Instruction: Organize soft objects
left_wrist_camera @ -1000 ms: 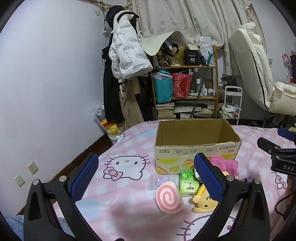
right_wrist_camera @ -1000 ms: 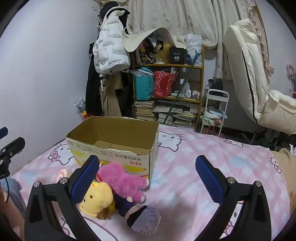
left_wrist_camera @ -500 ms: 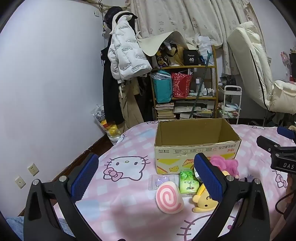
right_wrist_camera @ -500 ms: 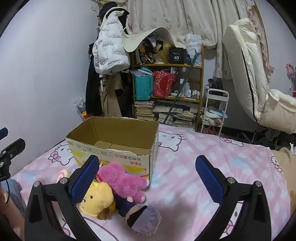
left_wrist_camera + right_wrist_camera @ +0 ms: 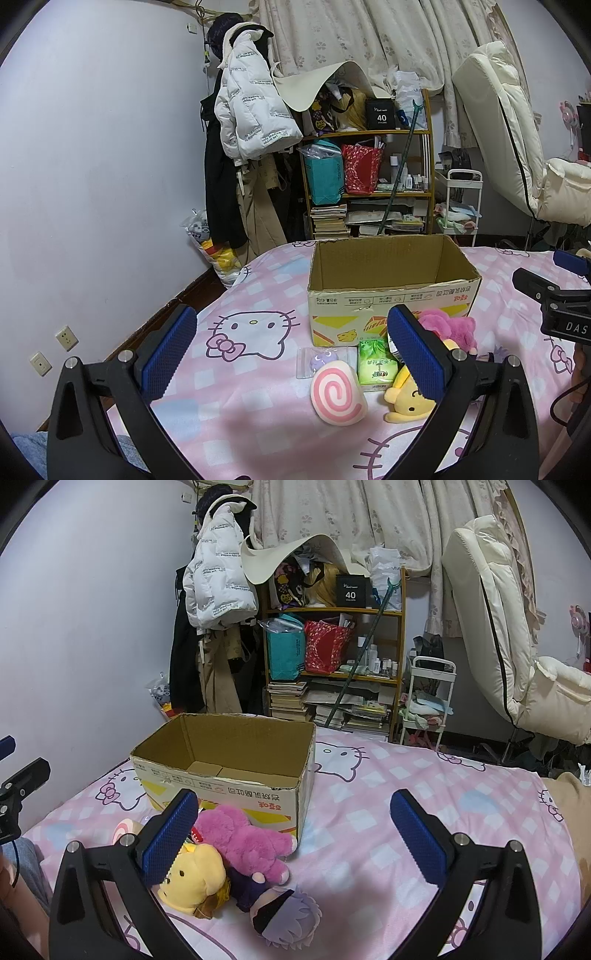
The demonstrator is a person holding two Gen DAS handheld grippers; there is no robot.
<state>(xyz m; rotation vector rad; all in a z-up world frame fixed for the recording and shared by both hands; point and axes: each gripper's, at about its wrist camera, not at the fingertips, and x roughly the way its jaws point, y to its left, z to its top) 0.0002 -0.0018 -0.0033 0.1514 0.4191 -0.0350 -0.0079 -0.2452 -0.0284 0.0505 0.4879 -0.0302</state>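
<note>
Both grippers are wide open and holding nothing, just hanging over the bed. The left gripper has its blue pads spread far apart above the pink Hello Kitty bedsheet, and the right gripper is the same, jaws fully apart over the sheet on the other side. The cardboard box sits open-topped in the middle of the bed and looks empty from the right wrist view, only the bottom flaps showing. All the soft stuff is piled on the sheet right in front of the box's near wall. From the left wrist view there's a pink swirl roll-cake plush closest to the camera, a green tissue pack just behind it, and a small clear bag with something purple inside to the left of the tissues. A yellow bear plush lies next to the roll cake, partly hidden behind the left gripper's right finger. The pink plush is lying against the box's front, touching the yellow bear, and a little doll with pale purple hair and a black blindfold lies face up just in front of them. The right gripper's body pokes into the left view at the right edge.
</note>
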